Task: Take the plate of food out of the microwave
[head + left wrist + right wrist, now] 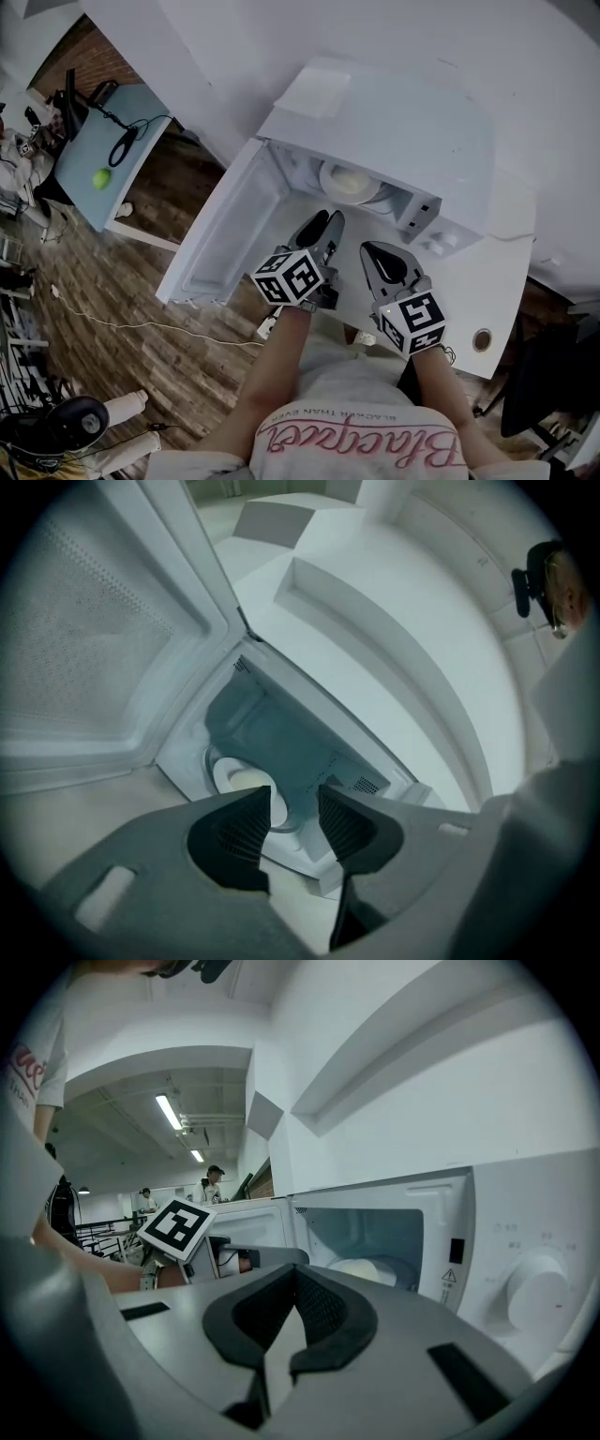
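The white microwave [394,131] stands on a white table [492,281] with its door [225,234] swung open to the left. Inside, a white plate with pale food [349,181] sits on the turntable. My left gripper [325,225] is open just in front of the cavity; through its jaws I see the plate [239,778] a short way ahead of the left gripper [296,801]. To its right, my right gripper [371,251] hangs before the control panel, shut on nothing. The right gripper [295,1277] sees the plate [366,1269] inside the microwave.
The microwave's dial [534,1288] is at the right of the cavity. A light blue desk [89,150] with a green ball [101,177] stands at the left over the wooden floor. A black chair [544,384] is at the right. People stand far off in the right gripper view.
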`<state>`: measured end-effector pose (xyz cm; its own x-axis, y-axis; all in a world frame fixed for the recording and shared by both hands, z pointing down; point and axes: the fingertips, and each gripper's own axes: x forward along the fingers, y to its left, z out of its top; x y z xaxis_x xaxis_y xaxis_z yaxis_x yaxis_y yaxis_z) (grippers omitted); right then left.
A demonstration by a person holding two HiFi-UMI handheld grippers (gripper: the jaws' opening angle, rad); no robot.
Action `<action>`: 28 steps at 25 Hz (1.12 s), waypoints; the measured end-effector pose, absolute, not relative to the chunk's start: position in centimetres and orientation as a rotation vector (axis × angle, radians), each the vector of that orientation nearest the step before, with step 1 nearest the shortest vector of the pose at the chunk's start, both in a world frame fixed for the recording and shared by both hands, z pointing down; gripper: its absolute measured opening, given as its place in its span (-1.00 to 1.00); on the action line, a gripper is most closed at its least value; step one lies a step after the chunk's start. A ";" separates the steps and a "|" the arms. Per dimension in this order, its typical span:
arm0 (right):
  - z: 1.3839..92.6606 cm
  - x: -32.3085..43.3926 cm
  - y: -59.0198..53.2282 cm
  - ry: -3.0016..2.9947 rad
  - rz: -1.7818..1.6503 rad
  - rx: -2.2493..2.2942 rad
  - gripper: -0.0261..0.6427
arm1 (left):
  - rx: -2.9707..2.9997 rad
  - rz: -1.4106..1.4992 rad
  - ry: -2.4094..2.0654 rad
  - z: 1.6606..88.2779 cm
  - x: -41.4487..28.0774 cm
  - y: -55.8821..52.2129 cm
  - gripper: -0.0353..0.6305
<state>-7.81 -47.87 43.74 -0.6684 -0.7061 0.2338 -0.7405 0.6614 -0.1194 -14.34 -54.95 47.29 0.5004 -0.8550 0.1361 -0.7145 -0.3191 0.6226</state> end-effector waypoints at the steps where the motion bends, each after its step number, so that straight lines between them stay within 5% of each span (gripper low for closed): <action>1: 43.9 -8.0 -48.1 -2.704 0.309 1.185 -0.89 | 2.101 -0.289 -1.273 47.7 -14.5 -55.3 -0.40; 28: 47.9 -8.4 -53.5 -2.557 0.378 1.230 -0.89 | 1.751 -0.150 -1.258 56.0 -15.1 -63.4 -0.40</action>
<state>-8.38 -53.46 47.87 -0.5993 -0.7166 0.3569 -0.7892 0.6036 -0.1133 -15.11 -63.37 56.01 0.4652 -0.7918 0.3958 -0.6765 -0.0297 0.7358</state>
